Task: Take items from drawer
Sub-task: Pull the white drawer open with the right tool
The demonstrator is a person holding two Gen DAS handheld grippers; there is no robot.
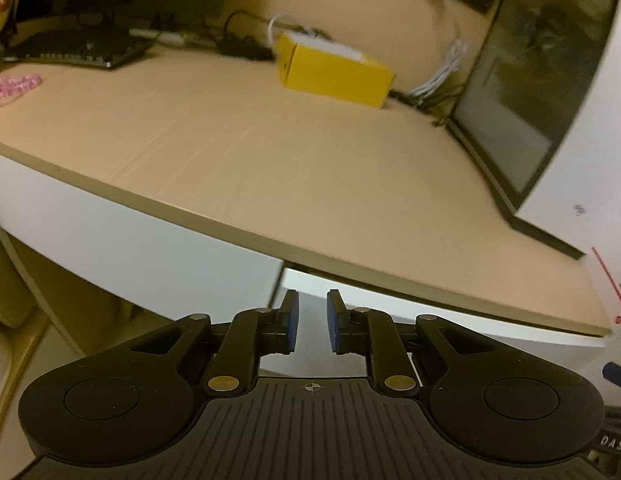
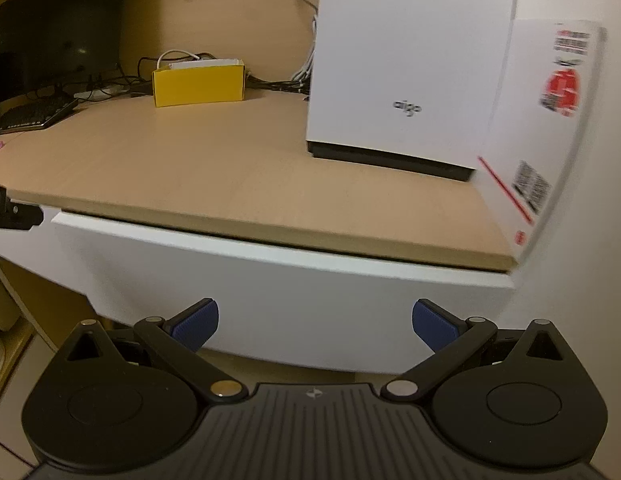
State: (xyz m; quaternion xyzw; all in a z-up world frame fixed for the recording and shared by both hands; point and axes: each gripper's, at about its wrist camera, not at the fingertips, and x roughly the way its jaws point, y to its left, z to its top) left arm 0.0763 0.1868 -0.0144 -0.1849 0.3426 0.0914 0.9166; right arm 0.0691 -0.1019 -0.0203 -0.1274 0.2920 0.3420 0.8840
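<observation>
A white drawer front (image 2: 270, 300) sits under the light wood desktop (image 2: 230, 168); its top edge shows just below the desk lip, and its inside is hidden. My right gripper (image 2: 314, 324) is open wide in front of this panel, with nothing between the blue pads (image 2: 198, 324). In the left wrist view the same drawer front (image 1: 510, 338) meets a second white panel (image 1: 150, 248) at a vertical seam. My left gripper (image 1: 312, 320) hangs just right of that seam, its pads a narrow gap apart and empty. It also shows at the edge of the right wrist view, where the left gripper (image 2: 14, 210) is level with the desk lip.
On the desk are a yellow box (image 2: 198, 84), a black keyboard (image 1: 78, 48), a dark monitor (image 2: 58, 28), tangled cables (image 1: 442, 76) and a pink item (image 1: 14, 86). A white computer case (image 2: 398, 60) stands at the right, with a white labelled carton (image 2: 542, 120) beside it.
</observation>
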